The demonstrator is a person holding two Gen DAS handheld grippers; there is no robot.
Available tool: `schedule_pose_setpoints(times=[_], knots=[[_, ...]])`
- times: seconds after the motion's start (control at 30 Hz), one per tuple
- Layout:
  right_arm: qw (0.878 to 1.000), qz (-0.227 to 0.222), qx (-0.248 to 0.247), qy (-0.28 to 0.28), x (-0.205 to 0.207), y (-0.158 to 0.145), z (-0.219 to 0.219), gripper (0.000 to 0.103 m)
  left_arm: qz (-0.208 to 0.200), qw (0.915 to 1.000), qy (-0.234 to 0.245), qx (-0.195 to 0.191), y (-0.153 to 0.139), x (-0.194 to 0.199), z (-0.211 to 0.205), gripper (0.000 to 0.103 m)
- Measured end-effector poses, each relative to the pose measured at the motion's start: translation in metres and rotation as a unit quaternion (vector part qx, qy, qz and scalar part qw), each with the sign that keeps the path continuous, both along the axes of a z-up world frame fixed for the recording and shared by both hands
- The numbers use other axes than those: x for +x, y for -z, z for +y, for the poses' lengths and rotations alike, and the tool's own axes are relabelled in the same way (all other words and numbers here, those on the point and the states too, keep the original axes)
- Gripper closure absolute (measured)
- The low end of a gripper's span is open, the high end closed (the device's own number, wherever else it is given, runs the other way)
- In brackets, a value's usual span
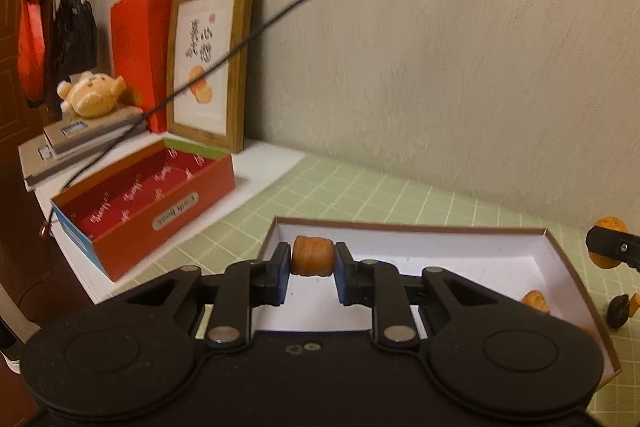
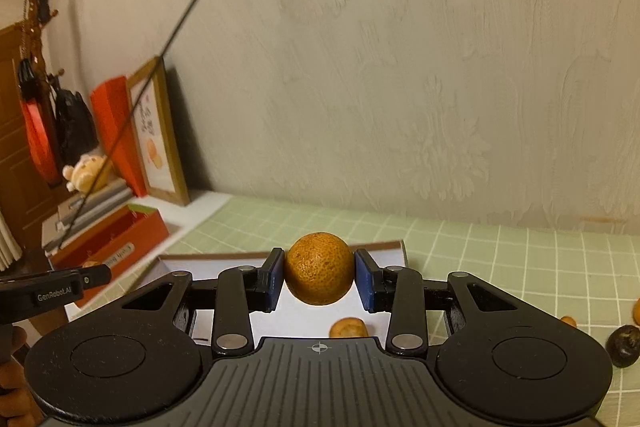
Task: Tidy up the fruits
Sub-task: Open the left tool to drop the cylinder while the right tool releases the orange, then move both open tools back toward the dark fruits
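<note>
**A:** What am I carrying?

**B:** Your left tool (image 1: 313, 269) is clamped narrow on a small fruit (image 1: 312, 255), squat and barrel-like with a wrinkled orange-brown skin. Your right tool (image 2: 319, 277) grips a round orange fruit (image 2: 319, 268) with dimpled, speckled peel. Both hang just over the shallow box (image 1: 560, 259).

**A:** I judge the step is setting them inside. How do I do it well?

**B:** Lower each until it nearly meets the white floor of the box, then ease the pads apart; round fruit will probably roll. Keep clear of the fruit piece (image 2: 348, 327) just under your right tool.

**A:** And around that?

**B:** Thin brown-edged cardboard walls on a green checked bench (image 2: 500, 251); a dark fruit (image 2: 623, 345) lies to the right.
</note>
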State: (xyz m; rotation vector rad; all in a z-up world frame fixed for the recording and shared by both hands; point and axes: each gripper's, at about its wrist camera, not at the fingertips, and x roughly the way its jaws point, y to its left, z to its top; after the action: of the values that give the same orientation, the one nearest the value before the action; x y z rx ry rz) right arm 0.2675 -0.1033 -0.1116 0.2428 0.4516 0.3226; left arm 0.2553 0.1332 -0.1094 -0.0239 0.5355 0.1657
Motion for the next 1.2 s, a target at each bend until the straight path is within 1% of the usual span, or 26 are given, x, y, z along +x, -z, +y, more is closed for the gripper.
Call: schedule_pose_setpoints(times=[0.23, 0.33, 0.37, 0.4, 0.43, 0.47, 0.5, 0.53, 0.57, 0.67, 0.77, 0.9, 0.93, 1.0, 1.03, 1.13, 1.2], knots=[[0.999, 0.040, -0.006, 0.001, 0.021, 0.013, 0.000, 0.065, 0.037, 0.9993, 0.005, 0.000, 0.018, 0.020, -0.001, 0.088], [0.999, 0.051, -0.007, 0.006, 0.026, 0.016, 0.000, 0.065, 0.047, 0.9989, -0.003, 0.002, 0.024, 0.025, -0.001, 0.080], [0.999, 0.051, -0.006, 0.009, 0.027, 0.016, 0.000, 0.062, 0.053, 0.9986, -0.007, 0.001, 0.025, 0.027, 0.000, 0.079], [0.999, 0.047, -0.003, 0.012, 0.027, 0.014, -0.001, 0.052, 0.056, 0.9984, -0.011, -0.001, 0.025, 0.028, 0.001, 0.074], [0.999, 0.040, 0.001, 0.015, 0.026, 0.012, -0.002, 0.045, 0.054, 0.9984, -0.013, -0.002, 0.024, 0.027, 0.002, 0.063], [0.999, 0.031, 0.002, 0.019, 0.023, 0.009, -0.003, 0.033, 0.050, 0.9986, -0.016, 0.000, 0.022, 0.026, 0.002, 0.048], [1.000, 0.022, 0.004, 0.023, 0.021, 0.006, -0.004, 0.030, 0.041, 0.9989, -0.021, 0.005, 0.019, 0.023, 0.001, 0.042], [1.000, 0.016, 0.006, 0.024, 0.019, 0.003, -0.005, 0.030, 0.032, 0.9992, -0.023, 0.012, 0.016, 0.020, 0.000, 0.037], [1.000, 0.011, 0.012, 0.027, 0.017, 0.000, -0.007, 0.030, 0.026, 0.9993, -0.022, 0.016, 0.012, 0.018, -0.001, 0.036], [0.999, -0.004, 0.024, 0.029, 0.011, -0.008, -0.012, 0.030, 0.015, 0.9997, -0.018, 0.012, 0.003, 0.012, -0.002, 0.036], [0.999, -0.020, 0.027, 0.032, 0.003, -0.017, -0.016, 0.030, 0.005, 0.9998, -0.016, 0.010, -0.006, 0.007, -0.002, 0.029], [0.998, -0.044, 0.023, 0.036, -0.009, -0.029, -0.021, 0.029, -0.011, 0.9998, -0.015, 0.007, -0.020, -0.001, -0.002, 0.025], [0.998, -0.050, 0.022, 0.037, -0.012, -0.032, -0.022, 0.028, -0.015, 0.9997, -0.017, 0.007, -0.023, -0.004, -0.003, 0.024], [0.997, -0.063, 0.023, 0.046, -0.020, -0.037, -0.026, 0.018, -0.024, 0.9995, -0.019, 0.005, -0.030, -0.009, -0.004, 0.022], [0.996, -0.070, 0.024, 0.049, -0.024, -0.040, -0.028, 0.016, -0.029, 0.9994, -0.018, 0.007, -0.033, -0.013, -0.006, 0.020], [0.995, -0.082, 0.019, 0.054, -0.036, -0.045, -0.033, 0.014, -0.040, 0.9990, -0.018, 0.008, -0.041, -0.022, -0.009, 0.017], [0.995, -0.084, 0.019, 0.055, -0.043, -0.048, -0.038, 0.013, -0.042, 0.9989, -0.018, 0.005, -0.044, -0.027, -0.012, 0.017]])
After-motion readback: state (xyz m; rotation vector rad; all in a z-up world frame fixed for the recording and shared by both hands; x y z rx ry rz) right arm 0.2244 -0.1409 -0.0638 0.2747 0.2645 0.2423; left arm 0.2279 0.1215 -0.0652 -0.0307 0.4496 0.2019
